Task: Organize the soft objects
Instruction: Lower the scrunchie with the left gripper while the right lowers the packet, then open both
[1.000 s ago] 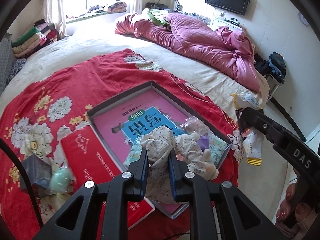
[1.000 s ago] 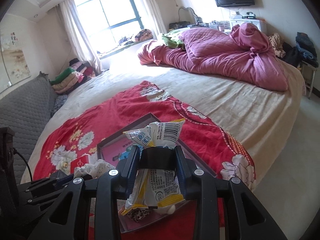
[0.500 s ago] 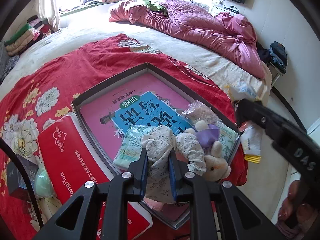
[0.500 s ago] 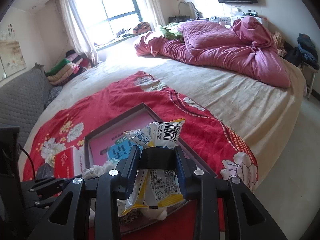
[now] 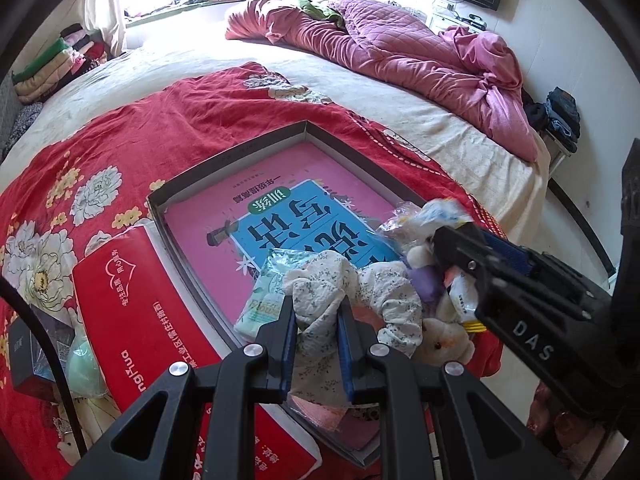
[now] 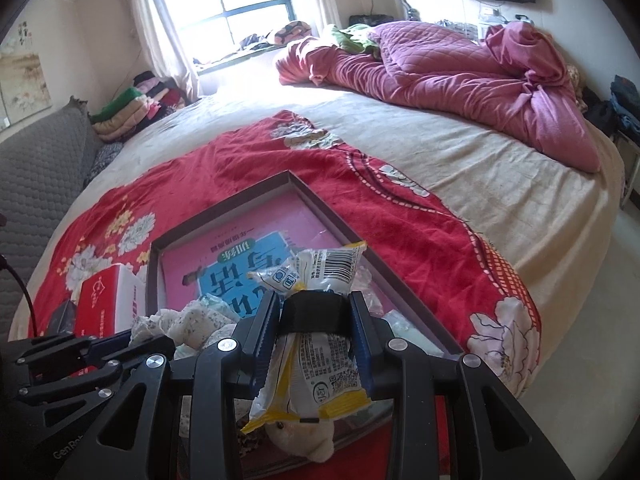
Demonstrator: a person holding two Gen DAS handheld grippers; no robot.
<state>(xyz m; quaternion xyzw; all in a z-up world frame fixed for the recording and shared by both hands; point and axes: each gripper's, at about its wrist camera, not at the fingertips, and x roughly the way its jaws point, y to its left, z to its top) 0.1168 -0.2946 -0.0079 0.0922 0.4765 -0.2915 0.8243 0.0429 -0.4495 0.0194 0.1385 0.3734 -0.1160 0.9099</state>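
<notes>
My left gripper [image 5: 316,308] is shut on a white floral cloth [image 5: 320,276], held just above the near end of a shallow dark box [image 5: 240,148] on the bed. My right gripper [image 6: 314,304] is shut on a white and yellow snack packet [image 6: 324,268] over the box's near right corner. In the left wrist view the right gripper [image 5: 452,248] hangs over a pile of plush toys [image 5: 444,336] and a purple soft piece [image 5: 424,284]. A pale green tissue pack [image 5: 268,292] lies under the cloth. A pink and blue book [image 5: 304,208] fills the box's floor.
A red carton [image 5: 132,300] lies left of the box on the red flowered blanket [image 5: 160,120]. A pale green egg shape [image 5: 82,364] and a small dark box [image 5: 28,344] sit further left. A crumpled pink quilt [image 6: 460,80] covers the bed's far side. The floor [image 6: 580,280] drops off at right.
Both grippers have come down closer to the box with their loads still held. The right gripper with the packet has moved in over the plush toys at the box's near right corner.
</notes>
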